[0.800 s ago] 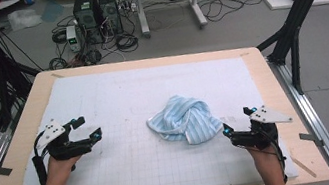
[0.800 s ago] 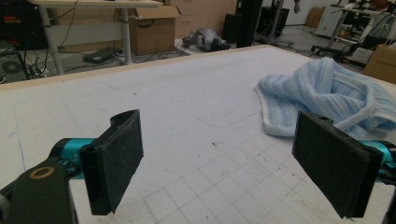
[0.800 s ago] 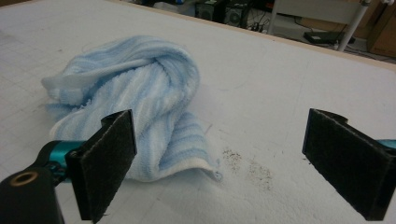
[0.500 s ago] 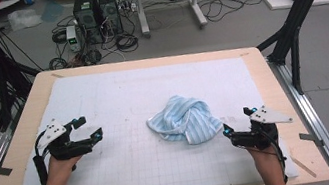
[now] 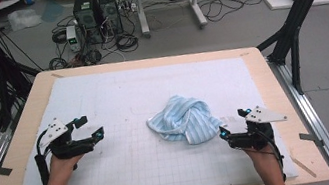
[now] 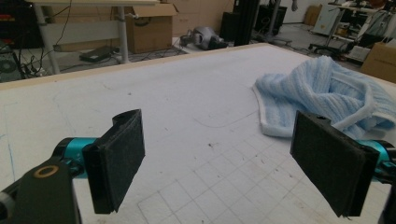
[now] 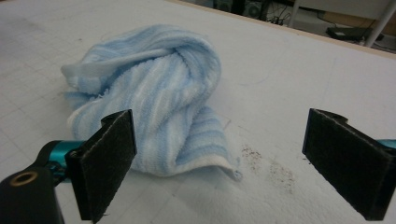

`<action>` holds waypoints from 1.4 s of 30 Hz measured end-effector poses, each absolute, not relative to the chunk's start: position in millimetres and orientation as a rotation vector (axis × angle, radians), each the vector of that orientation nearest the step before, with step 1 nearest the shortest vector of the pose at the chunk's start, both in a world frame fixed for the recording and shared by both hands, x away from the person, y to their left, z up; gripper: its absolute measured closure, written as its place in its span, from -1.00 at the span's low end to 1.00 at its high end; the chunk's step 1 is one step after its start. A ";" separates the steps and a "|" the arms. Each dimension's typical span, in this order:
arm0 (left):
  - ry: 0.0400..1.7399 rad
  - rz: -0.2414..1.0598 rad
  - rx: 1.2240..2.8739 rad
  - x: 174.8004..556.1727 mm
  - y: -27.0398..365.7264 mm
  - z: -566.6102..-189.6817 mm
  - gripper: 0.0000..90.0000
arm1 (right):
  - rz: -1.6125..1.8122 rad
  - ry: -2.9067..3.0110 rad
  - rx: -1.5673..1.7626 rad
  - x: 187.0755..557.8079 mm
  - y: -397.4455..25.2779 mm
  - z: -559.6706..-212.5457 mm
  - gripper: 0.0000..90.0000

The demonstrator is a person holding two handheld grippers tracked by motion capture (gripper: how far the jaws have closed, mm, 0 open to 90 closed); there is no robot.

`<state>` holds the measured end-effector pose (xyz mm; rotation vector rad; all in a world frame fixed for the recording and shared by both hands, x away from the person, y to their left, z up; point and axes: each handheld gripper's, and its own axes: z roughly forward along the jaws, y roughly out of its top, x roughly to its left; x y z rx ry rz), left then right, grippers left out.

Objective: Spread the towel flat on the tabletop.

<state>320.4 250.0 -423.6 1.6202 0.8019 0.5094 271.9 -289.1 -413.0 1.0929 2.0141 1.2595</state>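
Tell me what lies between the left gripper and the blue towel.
Nothing but bare white gridded mat. The high view shows the left gripper, jaws open, apart from the crumpled towel with an uncluttered stretch between; the left gripper view shows the same.

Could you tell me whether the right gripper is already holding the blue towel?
No, the right gripper is open, the towel lying untouched ahead of it.

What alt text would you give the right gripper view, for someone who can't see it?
A crumpled blue and white striped towel lies on a white gridded mat, just beyond the right gripper, whose two black padded jaws stand wide open and hold nothing.
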 end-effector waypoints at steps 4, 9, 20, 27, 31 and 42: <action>0.794 0.504 1.637 321.6 246.7 -425.4 -0.58 | 1.249 2.057 1.069 271.7 -282.5 -413.3 -0.80; 0.782 0.499 1.639 319.2 244.9 -424.9 -0.58 | 1.262 2.098 1.037 269.5 -272.4 -411.5 -0.59; 0.789 0.472 1.647 318.4 243.9 -429.1 -0.57 | 1.214 2.220 0.875 279.0 -231.6 -408.4 -0.54; 0.799 0.461 1.649 319.8 245.5 -431.7 -0.57 | 1.132 2.303 0.826 293.3 -206.1 -416.4 -0.55; 0.804 0.461 1.645 320.2 245.3 -432.0 -0.57 | 1.036 2.316 0.806 308.6 -190.4 -418.4 -0.54; 0.862 0.487 1.585 322.4 260.6 -430.5 -0.56 | 0.860 2.357 0.929 353.4 -159.0 -433.4 0.00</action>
